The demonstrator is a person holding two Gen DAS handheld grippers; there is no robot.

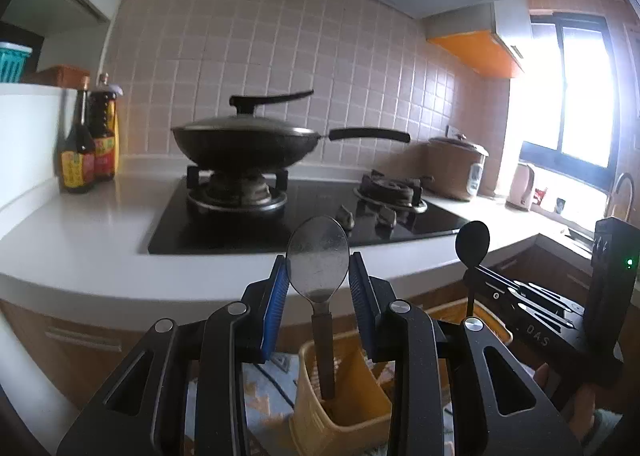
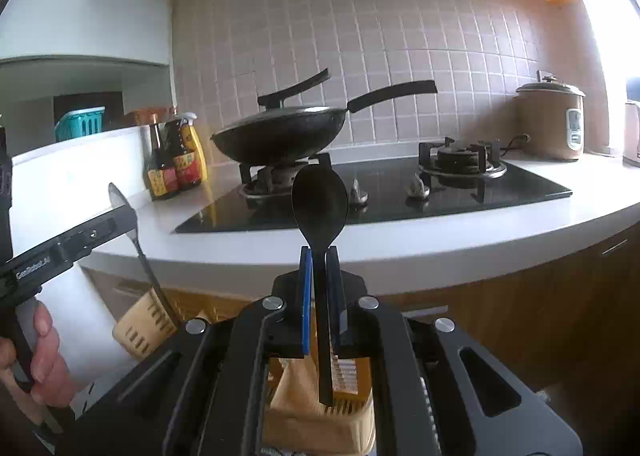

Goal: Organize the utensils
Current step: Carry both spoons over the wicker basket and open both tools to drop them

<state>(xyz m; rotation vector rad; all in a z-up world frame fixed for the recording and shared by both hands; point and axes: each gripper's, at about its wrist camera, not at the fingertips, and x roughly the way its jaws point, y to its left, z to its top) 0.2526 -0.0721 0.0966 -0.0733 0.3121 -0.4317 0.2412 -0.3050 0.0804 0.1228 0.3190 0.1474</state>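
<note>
A metal spoon stands upright with its dark handle in a yellow utensil holder. My left gripper is open, its blue pads either side of the spoon's bowl without touching it. My right gripper is shut on a black spoon, bowl up, its handle end just above a compartment of the yellow holder. The black spoon and right gripper also show at the right of the left wrist view. The metal spoon shows at the left of the right wrist view.
A white counter carries a black gas hob with a lidded wok. Sauce bottles stand at the left. A rice cooker stands at the right, near a kettle and window. Wooden cabinets run below the counter.
</note>
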